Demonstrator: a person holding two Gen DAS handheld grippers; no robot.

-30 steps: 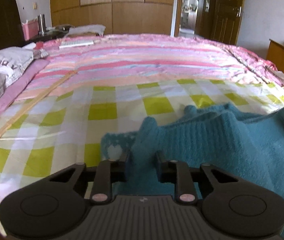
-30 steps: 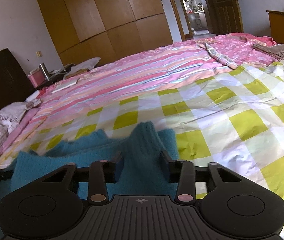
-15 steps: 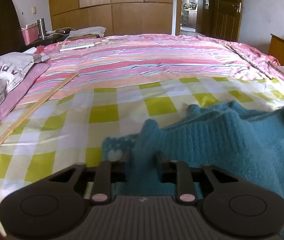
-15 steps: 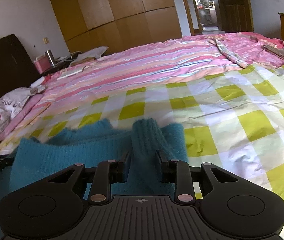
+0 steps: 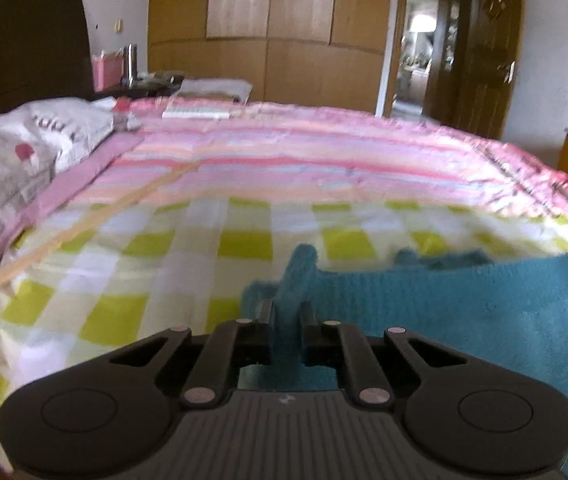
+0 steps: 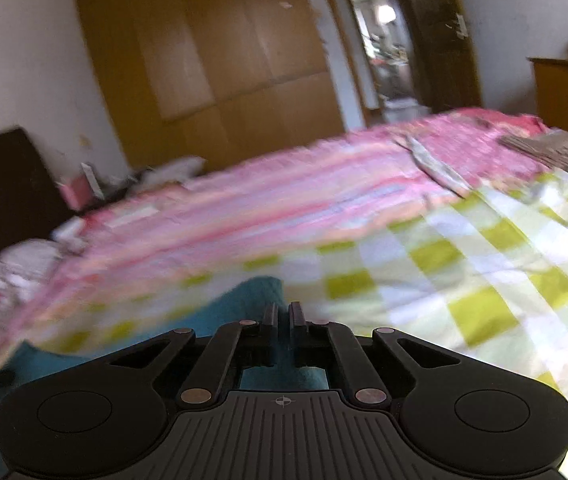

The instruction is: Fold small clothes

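Ahead of both grippers the checked sheet (image 5: 132, 280) lay flat & open, w/ the striped pink cover (image 5: 303, 160) beyond it. Left side was hemmed in by a grey pillow (image 5: 24, 148) & a thin wooden stick (image 5: 84, 224). Teal knit garment (image 5: 463, 320) covered the near right. A crumpled cloth strip (image 6: 435, 164) crossed the far right.

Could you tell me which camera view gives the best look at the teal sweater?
The left wrist view: the sweater spreads sharp across its right side, a fold pinched in the left gripper. The right wrist view is blurred, showing only a strip beside the gripper.
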